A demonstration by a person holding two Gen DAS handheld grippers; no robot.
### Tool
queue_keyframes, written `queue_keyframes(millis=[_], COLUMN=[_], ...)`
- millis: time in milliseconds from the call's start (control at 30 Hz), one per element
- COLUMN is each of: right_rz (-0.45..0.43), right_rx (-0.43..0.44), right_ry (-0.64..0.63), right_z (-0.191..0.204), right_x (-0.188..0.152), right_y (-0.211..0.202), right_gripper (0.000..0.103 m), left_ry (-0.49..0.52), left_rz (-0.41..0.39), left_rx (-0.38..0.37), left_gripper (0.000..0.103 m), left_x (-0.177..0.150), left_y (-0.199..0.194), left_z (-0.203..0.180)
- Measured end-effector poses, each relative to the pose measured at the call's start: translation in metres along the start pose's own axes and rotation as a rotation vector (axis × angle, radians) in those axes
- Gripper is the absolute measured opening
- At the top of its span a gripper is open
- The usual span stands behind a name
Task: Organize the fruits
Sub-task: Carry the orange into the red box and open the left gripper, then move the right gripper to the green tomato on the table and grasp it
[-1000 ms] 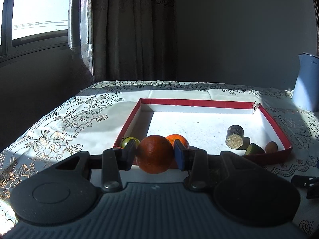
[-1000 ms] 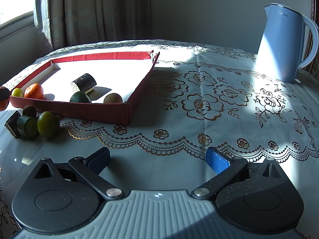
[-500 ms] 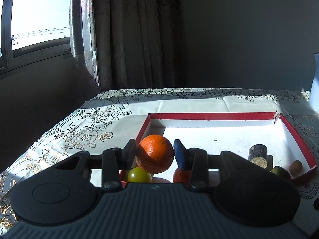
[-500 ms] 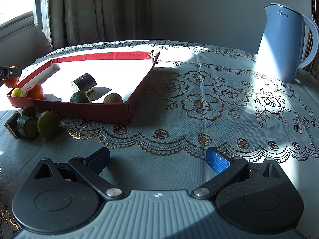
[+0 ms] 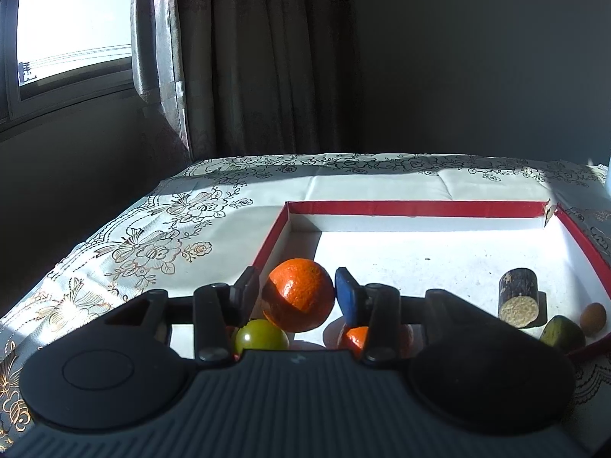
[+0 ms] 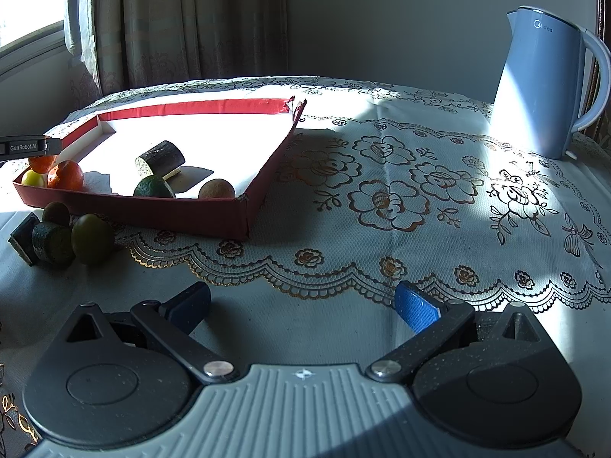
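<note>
Left gripper (image 5: 298,294): my fingers clamp an orange (image 5: 299,300) above the red tray's (image 5: 412,208) near-left corner.
Right gripper (image 6: 301,303): my fingers spread wide, holding nothing, over the tablecloth (image 6: 382,198).
Right view only: blue kettle (image 6: 542,87); green fruits (image 6: 91,233) outside the tray.

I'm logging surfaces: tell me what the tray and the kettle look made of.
Tray: likely cardboard, matte red outside and white inside, judging by its thin folded walls and a torn far corner. Kettle: seemingly smooth plastic, pale blue with a soft sheen; a metal shell can't be excluded.
</note>
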State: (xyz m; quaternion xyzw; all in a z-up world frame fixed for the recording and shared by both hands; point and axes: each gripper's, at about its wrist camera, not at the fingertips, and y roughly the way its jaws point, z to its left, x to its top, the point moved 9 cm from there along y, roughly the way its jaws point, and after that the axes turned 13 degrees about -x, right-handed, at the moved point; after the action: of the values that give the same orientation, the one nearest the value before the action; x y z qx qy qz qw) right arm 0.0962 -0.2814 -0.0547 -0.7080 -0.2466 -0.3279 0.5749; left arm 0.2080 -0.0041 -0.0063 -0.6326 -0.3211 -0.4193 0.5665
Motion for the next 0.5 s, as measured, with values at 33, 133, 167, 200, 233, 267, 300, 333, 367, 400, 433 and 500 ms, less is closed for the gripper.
queue_keyframes(millis=[33, 133, 167, 200, 233, 267, 300, 333, 367, 400, 433, 500], right_rz=[0.0, 0.0, 0.0, 0.0, 0.0, 0.0, 0.0, 0.0, 0.0, 0.0, 0.0, 0.0], right_rx=[0.0, 0.0, 0.0, 0.0, 0.0, 0.0, 0.0, 0.0, 0.0, 0.0, 0.0, 0.0], right_ry=[0.0, 0.0, 0.0, 0.0, 0.0, 0.0, 0.0, 0.0, 0.0, 0.0, 0.0, 0.0], right_z=[0.0, 0.0, 0.0, 0.0, 0.0, 0.0, 0.0, 0.0, 0.0, 0.0, 0.0, 0.0], right_x=[0.0, 0.0, 0.0, 0.0, 0.0, 0.0, 0.0, 0.0, 0.0, 0.0, 0.0, 0.0], right_y=[0.0, 0.0, 0.0, 0.0, 0.0, 0.0, 0.0, 0.0, -0.001, -0.001, -0.001, -0.001], right_gripper=[0.103, 0.103, 0.103, 0.103, 0.103, 0.103, 0.103, 0.103, 0.103, 0.103, 0.103, 0.103], left_ry=[0.001, 0.004, 0.006, 0.007, 0.004, -0.001, -0.009, -0.017, -0.021, -0.024, -0.032, -0.055], left_rz=[-0.005, -0.035, -0.043, -0.048, -0.052, -0.054, -0.056, -0.057, -0.053, -0.047, -0.035, -0.009], left_rx=[0.007, 0.033, 0.037, 0.038, 0.035, 0.031, 0.027, 0.024, 0.021, 0.017, 0.011, 0.007], left_gripper=[0.049, 0.074, 0.079, 0.083, 0.086, 0.094, 0.101, 0.103, 0.103, 0.103, 0.103, 0.103], left_x=[0.001, 0.004, 0.005, 0.006, 0.006, 0.005, 0.004, 0.001, -0.002, -0.006, -0.012, -0.025], left_y=[-0.001, -0.012, -0.017, -0.021, -0.027, -0.032, -0.038, -0.047, -0.053, -0.057, -0.064, -0.072], left_z=[0.0, 0.003, 0.004, 0.004, 0.005, 0.006, 0.007, 0.009, 0.011, 0.013, 0.016, 0.023])
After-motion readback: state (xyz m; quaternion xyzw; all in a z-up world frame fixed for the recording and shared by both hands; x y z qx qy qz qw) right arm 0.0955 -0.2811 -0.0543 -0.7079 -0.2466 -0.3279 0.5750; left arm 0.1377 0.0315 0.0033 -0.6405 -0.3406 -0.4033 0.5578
